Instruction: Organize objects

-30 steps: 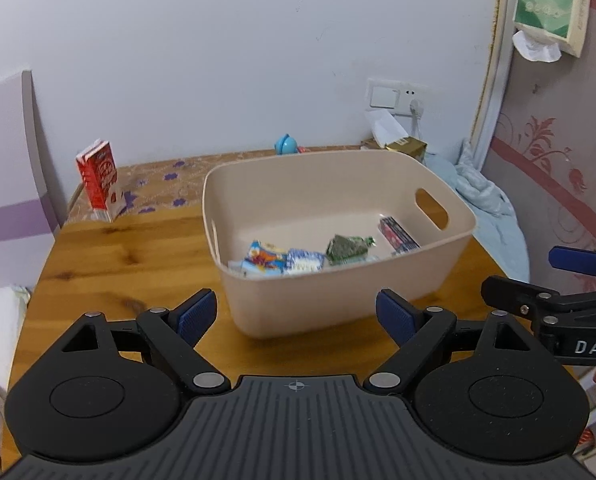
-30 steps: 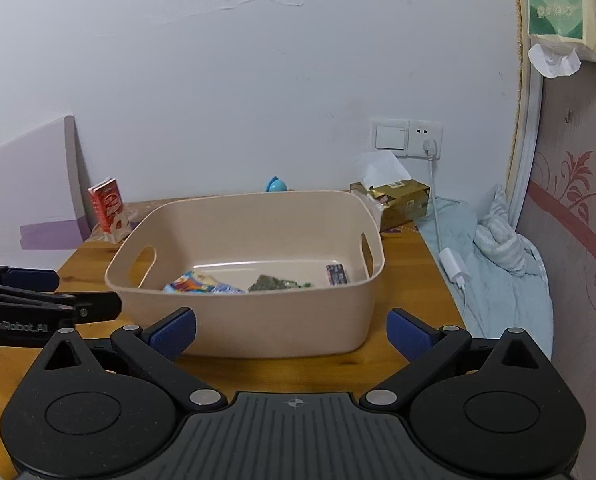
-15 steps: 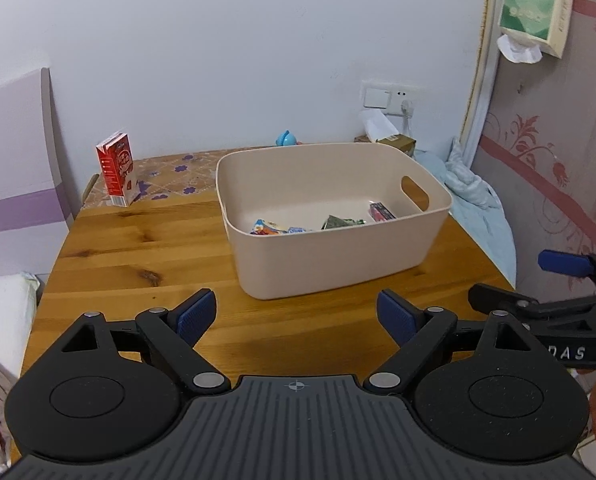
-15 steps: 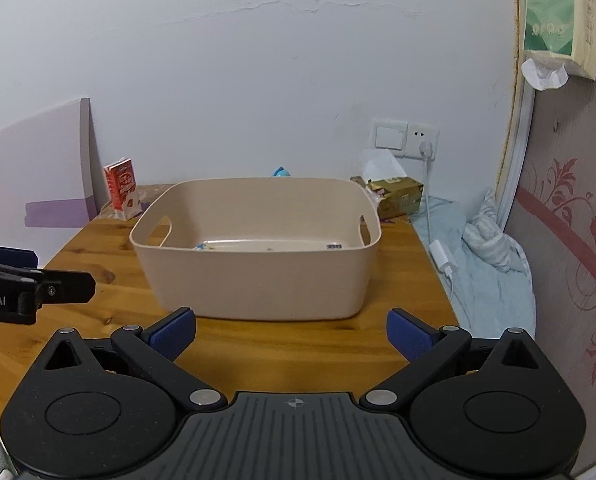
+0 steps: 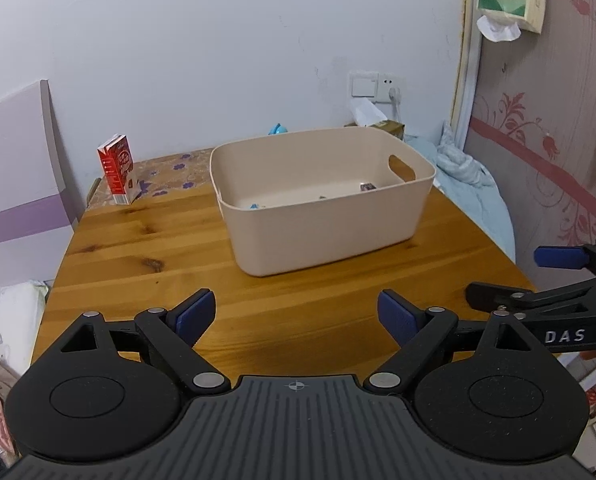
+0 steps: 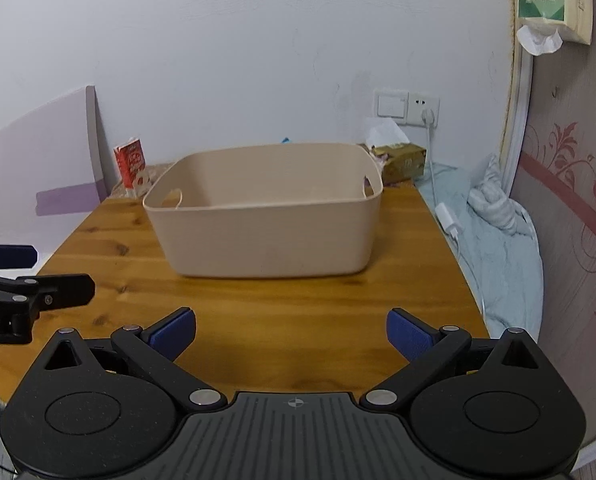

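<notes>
A beige plastic bin [image 5: 330, 232] stands on the wooden table [image 5: 145, 264]; it also shows in the right wrist view [image 6: 265, 236]. Small snack packets lie on its floor, and only their tips [image 5: 368, 187] show over the rim. My left gripper [image 5: 298, 316] is open and empty, held over the table's near edge, well short of the bin. My right gripper [image 6: 291, 334] is open and empty, also back from the bin. Each gripper shows at the edge of the other's view.
A red carton [image 5: 117, 170] stands at the table's back left by a leaning purple-and-white board [image 5: 17, 192]. A tissue box [image 6: 402, 160] sits at the back right under a wall socket [image 6: 422, 110]. Blue bedding [image 6: 494, 240] lies right of the table.
Both grippers have drawn back and lower from the bin, which now looks smaller and farther. The packets inside have sunk almost out of sight behind the rim.
</notes>
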A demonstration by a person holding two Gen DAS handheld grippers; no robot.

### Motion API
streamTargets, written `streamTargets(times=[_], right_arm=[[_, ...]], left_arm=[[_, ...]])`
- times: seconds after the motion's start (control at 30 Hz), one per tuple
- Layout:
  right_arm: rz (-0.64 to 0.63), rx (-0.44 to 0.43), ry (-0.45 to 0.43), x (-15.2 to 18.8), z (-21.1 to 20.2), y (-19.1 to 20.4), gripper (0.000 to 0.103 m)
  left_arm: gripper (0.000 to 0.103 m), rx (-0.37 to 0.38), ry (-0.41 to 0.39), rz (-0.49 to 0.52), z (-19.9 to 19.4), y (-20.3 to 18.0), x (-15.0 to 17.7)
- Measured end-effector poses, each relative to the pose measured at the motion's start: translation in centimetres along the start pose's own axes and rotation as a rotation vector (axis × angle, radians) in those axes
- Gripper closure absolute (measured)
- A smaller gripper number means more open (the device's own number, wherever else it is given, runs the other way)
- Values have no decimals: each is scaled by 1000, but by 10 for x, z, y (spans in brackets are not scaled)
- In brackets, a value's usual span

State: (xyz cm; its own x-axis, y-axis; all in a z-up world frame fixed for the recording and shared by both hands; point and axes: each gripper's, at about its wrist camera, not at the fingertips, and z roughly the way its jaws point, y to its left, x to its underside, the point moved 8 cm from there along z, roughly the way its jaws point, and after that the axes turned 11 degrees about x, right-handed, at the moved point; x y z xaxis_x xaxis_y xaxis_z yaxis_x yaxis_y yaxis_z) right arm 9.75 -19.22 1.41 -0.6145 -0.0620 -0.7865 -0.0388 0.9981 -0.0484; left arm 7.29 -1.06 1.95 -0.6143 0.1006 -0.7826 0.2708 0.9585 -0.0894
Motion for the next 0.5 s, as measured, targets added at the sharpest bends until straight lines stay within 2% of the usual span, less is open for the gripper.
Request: streamTargets(times=[0.5], right_arm=[[7,32,22,10,-9,-20,0]], left_arm=[[11,43,22,-34,0,5,10]])
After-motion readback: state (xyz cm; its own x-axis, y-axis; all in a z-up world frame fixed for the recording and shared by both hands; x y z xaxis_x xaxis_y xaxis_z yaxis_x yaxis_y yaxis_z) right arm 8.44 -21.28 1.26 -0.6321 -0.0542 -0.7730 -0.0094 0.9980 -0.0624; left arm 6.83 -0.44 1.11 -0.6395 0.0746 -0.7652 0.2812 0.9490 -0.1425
